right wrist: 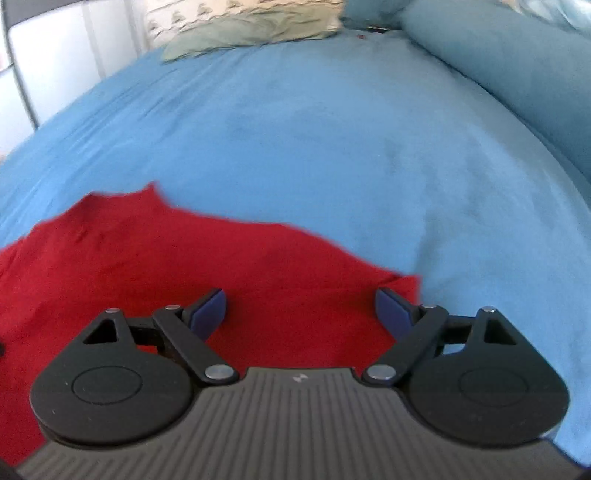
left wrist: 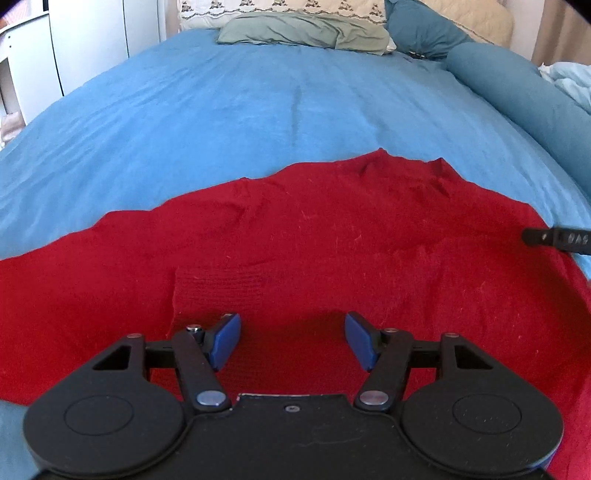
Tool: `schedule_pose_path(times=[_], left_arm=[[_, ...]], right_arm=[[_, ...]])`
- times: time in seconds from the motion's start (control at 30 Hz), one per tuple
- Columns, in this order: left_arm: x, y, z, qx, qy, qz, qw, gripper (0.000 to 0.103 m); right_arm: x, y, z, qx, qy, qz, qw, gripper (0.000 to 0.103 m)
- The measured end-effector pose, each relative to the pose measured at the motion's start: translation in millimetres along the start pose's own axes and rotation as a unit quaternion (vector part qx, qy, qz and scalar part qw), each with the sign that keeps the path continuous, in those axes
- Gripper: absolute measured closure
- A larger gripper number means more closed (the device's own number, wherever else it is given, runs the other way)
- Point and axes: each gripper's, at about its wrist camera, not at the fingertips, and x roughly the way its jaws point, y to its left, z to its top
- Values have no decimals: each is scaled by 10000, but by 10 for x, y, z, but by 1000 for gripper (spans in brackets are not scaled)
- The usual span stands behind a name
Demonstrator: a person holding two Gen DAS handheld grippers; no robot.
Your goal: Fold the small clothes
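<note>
A red knit garment (left wrist: 314,240) lies spread flat on the blue bed cover (left wrist: 240,103). A folded ribbed part, like a sleeve cuff, lies on it just ahead of my left gripper (left wrist: 291,338). The left gripper is open and empty, low over the garment's near middle. My right gripper (right wrist: 300,314) is open and empty over the garment's right part (right wrist: 184,266), its right finger near the garment's right corner. A black tip of the right gripper (left wrist: 557,240) shows at the right edge of the left wrist view.
Pillows (left wrist: 303,33) lie at the head of the bed. A rolled teal duvet (left wrist: 517,99) runs along the right side. White cabinets (left wrist: 74,44) stand to the left. Blue bed cover (right wrist: 332,140) stretches beyond the garment.
</note>
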Motion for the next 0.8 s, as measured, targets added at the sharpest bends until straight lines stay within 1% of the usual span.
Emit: schedule_pose_path(times=[0.07, 0.17, 0.23, 0.3, 0.33, 0.4, 0.43, 0.47, 0.53, 0.6, 0.67, 0.7, 0.8], left_arm=[[8, 9, 7, -27, 5, -10, 10000, 34], [-6, 32, 35, -122, 19, -27, 9999, 33], [-79, 47, 77, -215, 65, 15, 9997, 33], [-218, 78, 99, -287, 25, 24, 9996, 33], [-297, 104, 108, -326, -20, 35, 9995, 32], [-498, 196, 122, -440, -123, 76, 9989, 29], [-593, 252, 130, -501, -173, 105, 9985, 24], [-712, 344, 132, -594, -238, 131, 9979, 15], [-888, 517, 119, -772, -363, 198, 9962, 3], [-1060, 761, 78, -984, -454, 306, 9936, 2], [-1169, 1017, 24, -1189, -414, 438, 9911, 2], [-1232, 1188, -19, -1331, -395, 568, 9887, 2], [-1311, 1636, -127, -1703, -366, 806, 9814, 2]], right_arm=[[-6, -25, 22, -58, 36, 5, 10000, 0], [-74, 102, 42, -248, 116, -151, 9995, 0], [-194, 190, 101, -228, 55, -108, 9997, 0], [-379, 292, 160, -328, -72, -23, 9994, 0], [-515, 383, 208, -465, -124, -74, 9988, 0], [-719, 571, 285, -680, -165, -159, 9974, 0], [-841, 691, 313, -738, -189, -159, 9970, 0], [-939, 804, 326, -776, -210, -124, 9967, 0], [-1080, 1055, 308, -805, -236, -33, 9965, 0], [-1170, 1301, 252, -889, -240, 66, 9957, 0], [-1155, 1572, 160, -953, -140, 64, 9953, 0], [-1135, 1700, 123, -974, -55, 93, 9952, 0], [-1090, 2030, -20, -716, 200, 140, 9971, 0]])
